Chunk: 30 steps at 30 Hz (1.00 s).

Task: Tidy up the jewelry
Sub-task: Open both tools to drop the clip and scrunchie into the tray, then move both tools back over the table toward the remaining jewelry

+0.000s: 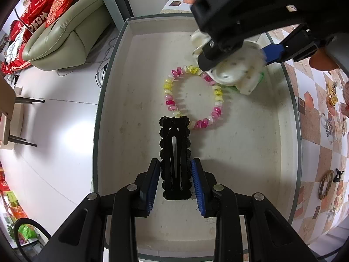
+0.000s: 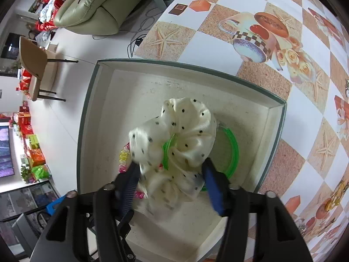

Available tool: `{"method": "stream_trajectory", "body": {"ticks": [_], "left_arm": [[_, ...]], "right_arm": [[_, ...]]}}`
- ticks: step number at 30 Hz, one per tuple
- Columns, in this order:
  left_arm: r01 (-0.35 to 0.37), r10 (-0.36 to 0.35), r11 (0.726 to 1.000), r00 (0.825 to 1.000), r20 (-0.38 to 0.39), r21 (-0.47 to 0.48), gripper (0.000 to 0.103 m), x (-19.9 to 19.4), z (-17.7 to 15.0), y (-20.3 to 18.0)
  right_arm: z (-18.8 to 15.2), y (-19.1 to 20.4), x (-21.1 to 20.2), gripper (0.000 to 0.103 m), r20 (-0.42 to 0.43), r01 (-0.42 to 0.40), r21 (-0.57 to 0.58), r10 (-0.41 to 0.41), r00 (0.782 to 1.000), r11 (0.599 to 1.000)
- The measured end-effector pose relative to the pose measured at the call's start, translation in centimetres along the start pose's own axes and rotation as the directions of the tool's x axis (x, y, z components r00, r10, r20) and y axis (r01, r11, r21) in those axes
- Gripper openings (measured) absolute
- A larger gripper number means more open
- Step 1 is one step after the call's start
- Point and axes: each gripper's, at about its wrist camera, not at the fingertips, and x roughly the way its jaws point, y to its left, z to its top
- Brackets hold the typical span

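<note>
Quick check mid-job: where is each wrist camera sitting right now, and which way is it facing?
Left wrist: sits on the left tool, looking straight down into the tray; its own fingers clamp a black hair clip, and the right tool shows above.
Right wrist: sits on the right tool, angled steeply down at the tray's corner; its fingers flank a dotted cream scrunchie over a green ring.
Shared: tray, scrunchie, pink-yellow bead bracelet, patterned tablecloth.

I am counting in my box (image 1: 113, 100): one black hair clip (image 1: 175, 157), one beaded bracelet (image 1: 194, 97), one dotted scrunchie (image 2: 181, 135), one green bangle (image 2: 231, 150).
</note>
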Motion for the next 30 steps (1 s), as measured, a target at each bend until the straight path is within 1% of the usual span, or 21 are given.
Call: {"method": "stream_trajectory", "body": {"ticks": [3,4,5,7,8,9,10,11,12,15,17,18,23,25,30], "left_arm": [[-0.001,0.001,1.000,1.000,-0.007,-0.004,0.035,-0.1,-0.1,0.1],[-0.003,0.003,1.000,1.000,-0.009,-0.004,0.035,-0.1,0.0,0.0],[-0.004,0.004,1.000,1.000,-0.010,-0.003,0.035,-0.1,-0.1,0.1],[-0.004,0.004,1.000,1.000,-0.012,-0.001,0.035,-0.1,-0.2,0.1],[-0.003,0.003,1.000,1.000,-0.012,0.000,0.044,-0.1,-0.1,0.2],[-0.004,0.004,1.000,1.000,-0.013,0.002,0.061,-0.1,0.0,0.3],[-0.010,0.010,1.000,1.000,-0.011,0.002,0.096,-0.2,0.0,0.4],[-0.026,0.026,1.000,1.000,0.010,0.001,0.103,-0.6,-0.1,0.4],[-0.035,0.035,0.999,0.999,0.030,0.003,0.103,-1.0,-0.1,0.4],[-0.024,0.024,1.000,0.999,0.024,0.016,0.103,-1.3,0.1,0.1],[-0.021,0.021,1.000,1.000,0.016,0.015,0.103,-1.4,0.4,-0.1],[-0.019,0.019,1.000,1.000,0.014,0.013,0.103,-1.5,0.5,-0.1],[-0.017,0.017,1.000,1.000,-0.006,0.008,0.103,-1.7,0.3,-0.5],[-0.017,0.017,1.000,1.000,-0.011,0.018,0.103,-1.8,0.8,-0.4],[-0.025,0.025,0.999,1.000,0.003,0.040,0.103,-2.9,0.6,-1.0]], "right_arm": [[-0.2,-0.2,-0.6,0.070,0.010,-0.030,0.006,0.030,1.000,1.000],[-0.3,-0.2,-0.8,0.078,0.014,-0.042,0.008,0.041,0.999,0.999],[-0.4,-0.2,-1.0,0.082,0.020,-0.050,0.011,0.050,0.999,0.999],[-0.5,-0.3,-1.5,0.082,0.031,-0.076,0.018,0.075,0.997,0.997],[-0.6,-0.3,-1.8,0.082,0.035,-0.088,0.023,0.087,0.996,0.996],[-0.7,-0.4,-2.1,0.082,0.041,-0.098,0.026,0.097,0.994,0.995],[-0.9,-0.5,-2.3,0.082,0.046,-0.107,0.028,0.106,0.993,0.994],[-1.0,-0.6,-2.6,0.082,0.050,-0.118,0.030,0.116,0.992,0.993],[-1.3,-0.8,-3.0,0.082,0.054,-0.127,0.032,0.125,0.991,0.991],[-1.7,-1.1,-3.8,0.083,0.067,-0.147,0.040,0.144,0.987,0.988],[-2.3,-1.1,-4.5,0.100,0.077,-0.162,0.051,0.158,0.984,0.985],[-2.5,-1.3,-4.8,0.102,0.086,-0.170,0.057,0.165,0.983,0.984],[-3.5,-2.8,-6.8,0.103,0.144,-0.226,0.097,0.211,0.967,0.969],[-4.0,-3.4,-7.5,0.103,0.164,-0.233,0.113,0.213,0.963,0.966],[-5.6,-5.6,-9.1,0.103,0.193,-0.242,0.171,0.208,0.959,0.955]]}}
